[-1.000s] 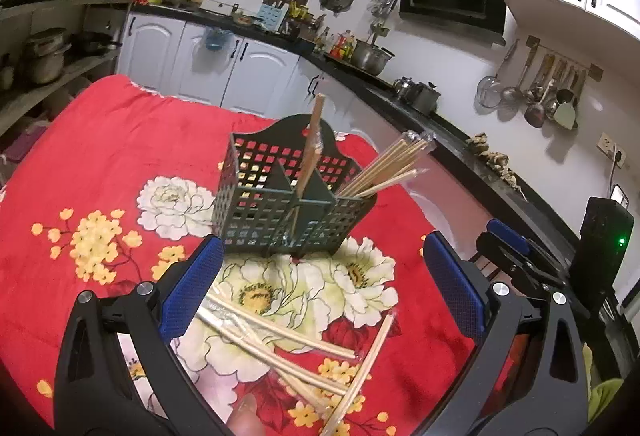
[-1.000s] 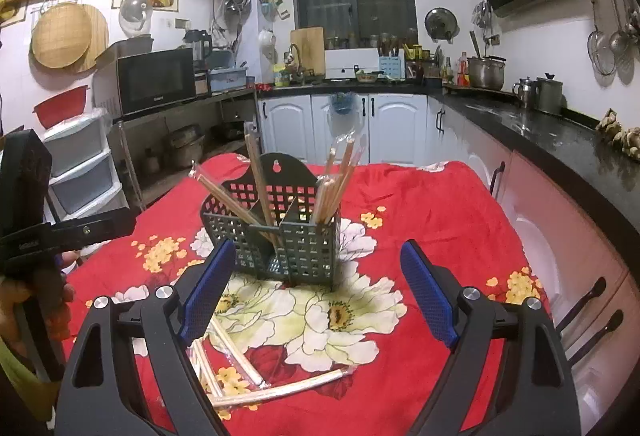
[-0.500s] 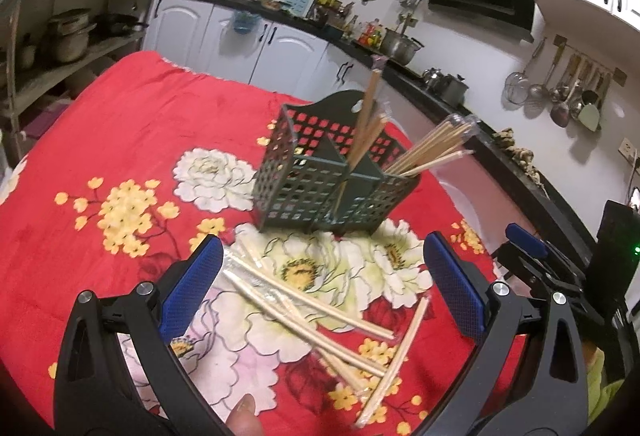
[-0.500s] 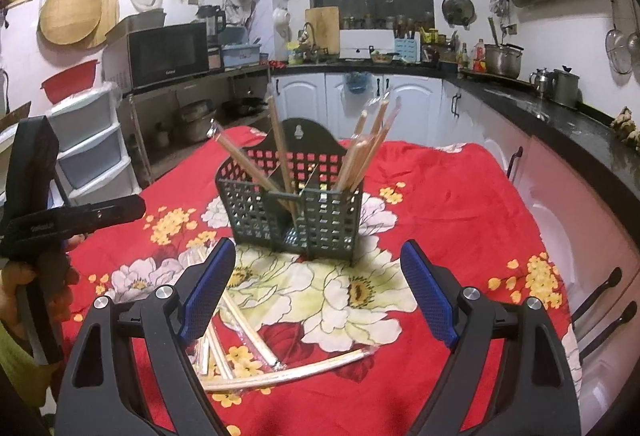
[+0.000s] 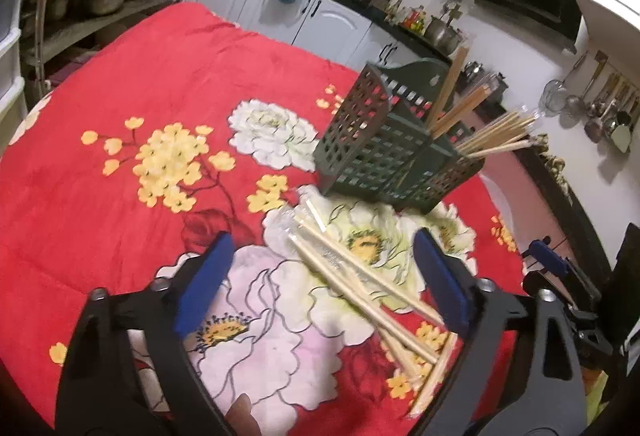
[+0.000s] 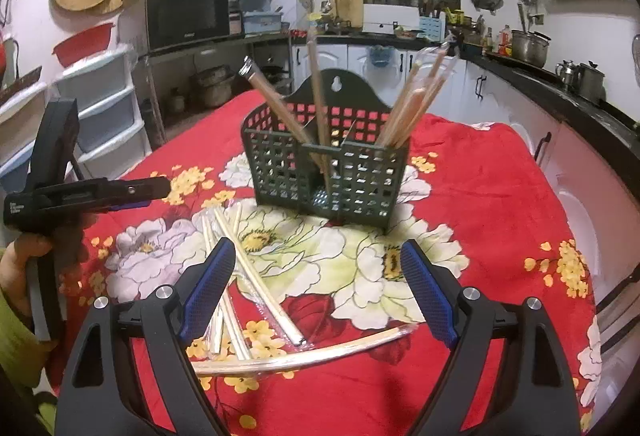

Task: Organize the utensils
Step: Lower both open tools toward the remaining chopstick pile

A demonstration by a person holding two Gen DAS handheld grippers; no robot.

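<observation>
I hold both the left gripper (image 5: 320,284) and right gripper (image 6: 316,292) spread wide and empty over loose wrapped chopsticks (image 6: 256,276) on the tabletop (image 6: 500,196), the green utensil caddy (image 6: 326,172) at twelve o'clock.

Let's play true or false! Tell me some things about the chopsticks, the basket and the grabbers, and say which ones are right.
1. The green basket stands on a red flowery cloth. True.
2. The basket is empty. False: chopsticks stick up out of it.
3. Some wrapped chopsticks lie loose on the cloth. True.
4. The right gripper is squeezing a chopstick. False: it is open and holds nothing.
5. The left gripper is open. True.
</observation>
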